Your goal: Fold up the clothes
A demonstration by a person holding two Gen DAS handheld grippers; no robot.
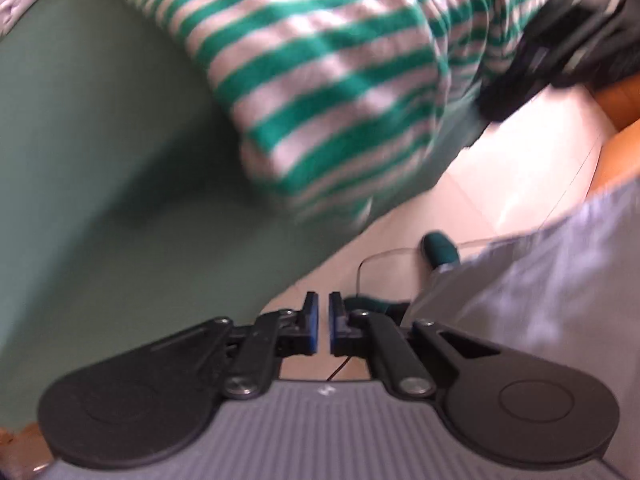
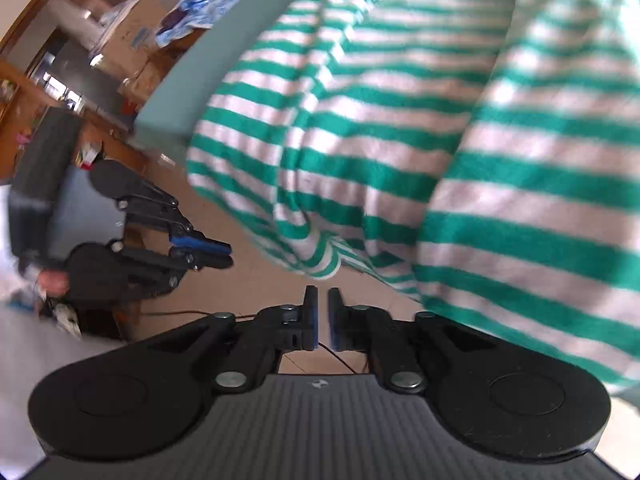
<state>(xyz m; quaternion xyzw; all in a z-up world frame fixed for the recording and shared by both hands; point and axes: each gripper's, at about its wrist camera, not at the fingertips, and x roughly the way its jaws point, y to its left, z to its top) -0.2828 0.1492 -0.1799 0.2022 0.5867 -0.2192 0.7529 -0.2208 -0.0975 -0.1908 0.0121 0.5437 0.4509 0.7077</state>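
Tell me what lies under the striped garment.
The striped garment lies on a green surface, with one end overhanging the edge above pale floor. Anything between garment and surface is covered. Both grippers' jaws stand nearly closed, holding nothing.
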